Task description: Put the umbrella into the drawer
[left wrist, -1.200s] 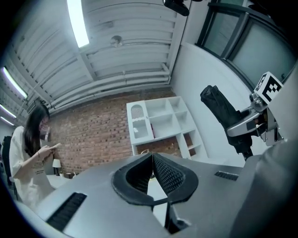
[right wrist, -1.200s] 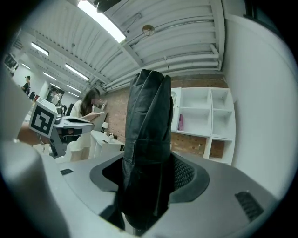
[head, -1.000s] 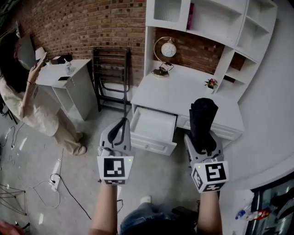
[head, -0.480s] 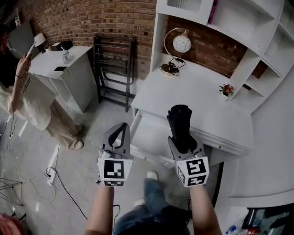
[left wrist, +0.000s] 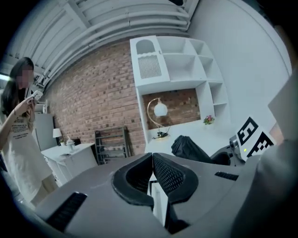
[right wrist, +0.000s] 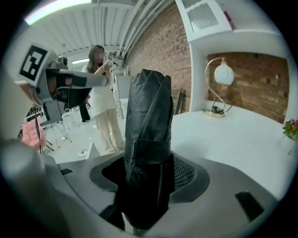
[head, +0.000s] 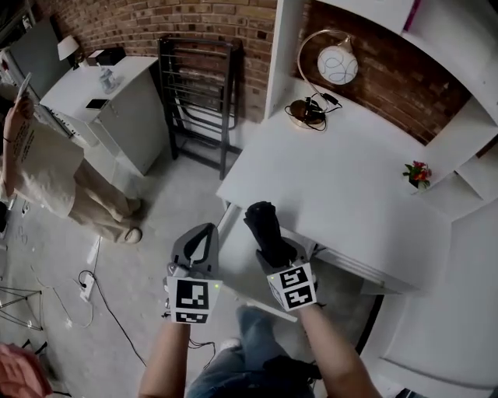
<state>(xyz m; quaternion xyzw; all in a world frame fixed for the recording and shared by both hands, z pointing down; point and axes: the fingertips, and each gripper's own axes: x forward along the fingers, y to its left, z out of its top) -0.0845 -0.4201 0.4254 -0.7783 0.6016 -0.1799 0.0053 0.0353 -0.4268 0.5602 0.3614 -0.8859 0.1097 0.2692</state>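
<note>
The right tool [head: 278, 255] is clamped on the lower end of the folded black umbrella [head: 263, 221]. The umbrella rises well clear of the jaws and leans toward the table [head: 342, 194]. It hangs over the open drawer [head: 233, 264] at the table's near edge and is not yet inside. The left tool [head: 201, 233] is closed on nothing, with its pads meeting at the tips, and sits just beside the drawer on the side away from the table's middle.

The grip looks like the weak point. The jaws pinch soft, bunched fabric low down, so the long free end could swing or slide as it is tipped over. That end is also close to the table's front edge, so it might catch there if lowered upright rather than laid flat. A knock on the drawer front could push the drawer back under the table. The closed left tool is near enough to be bumped.

The table is plain white and mostly bare. At its far side are a round lamp [head: 336, 64] on a gold hoop and a small flower pot [head: 418, 172]. White shelves [head: 459, 47] rise above the table. Left of it a black folding rack [head: 198, 101] leans on the brick wall [head: 156, 19]. Further from the table are a low white cabinet [head: 109, 101], a standing person [head: 47, 171], and a cable [head: 101, 299] on the grey floor [head: 156, 225].
</note>
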